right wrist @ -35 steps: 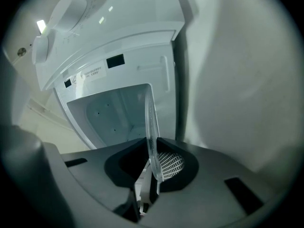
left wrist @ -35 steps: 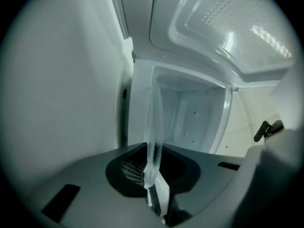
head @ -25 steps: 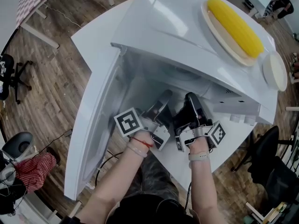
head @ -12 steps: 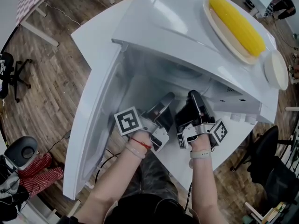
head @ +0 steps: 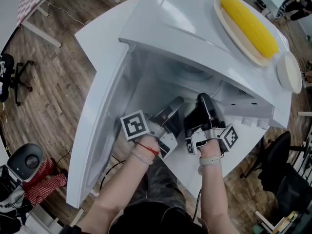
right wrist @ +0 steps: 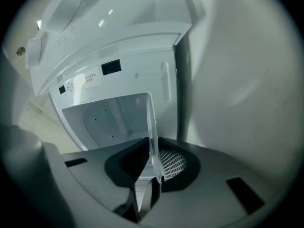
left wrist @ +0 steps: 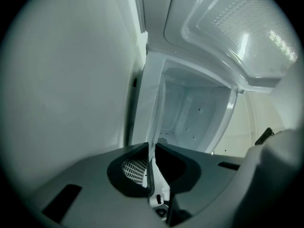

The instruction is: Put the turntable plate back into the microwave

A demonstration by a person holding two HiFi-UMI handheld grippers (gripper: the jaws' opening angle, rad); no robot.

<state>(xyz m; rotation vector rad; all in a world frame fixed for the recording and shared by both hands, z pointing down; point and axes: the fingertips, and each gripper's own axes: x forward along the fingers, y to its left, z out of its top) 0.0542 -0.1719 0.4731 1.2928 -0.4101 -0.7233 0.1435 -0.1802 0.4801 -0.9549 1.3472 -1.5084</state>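
The white microwave [head: 195, 28] stands with its door [head: 97, 130] swung open to the left. Both grippers reach into the mouth of its cavity [head: 165, 77]. The clear glass turntable plate [left wrist: 155, 118] is held edge-on between the jaws of my left gripper [left wrist: 153, 152], which is shut on its rim. My right gripper [right wrist: 154, 161] is shut on the plate's [right wrist: 152, 127] opposite rim. In the head view the left gripper [head: 174, 105] and right gripper [head: 203, 101] sit side by side, and the plate itself is hard to make out.
A tan plate with a yellow corn cob [head: 248, 26] and a white round dish [head: 289, 72] rest on top of the microwave. Control knobs [right wrist: 47, 27] sit on its right front. Office chairs [head: 282, 174] stand on the wooden floor.
Both grippers keep their hold on the plate and have edged only slightly right and down in the head view.
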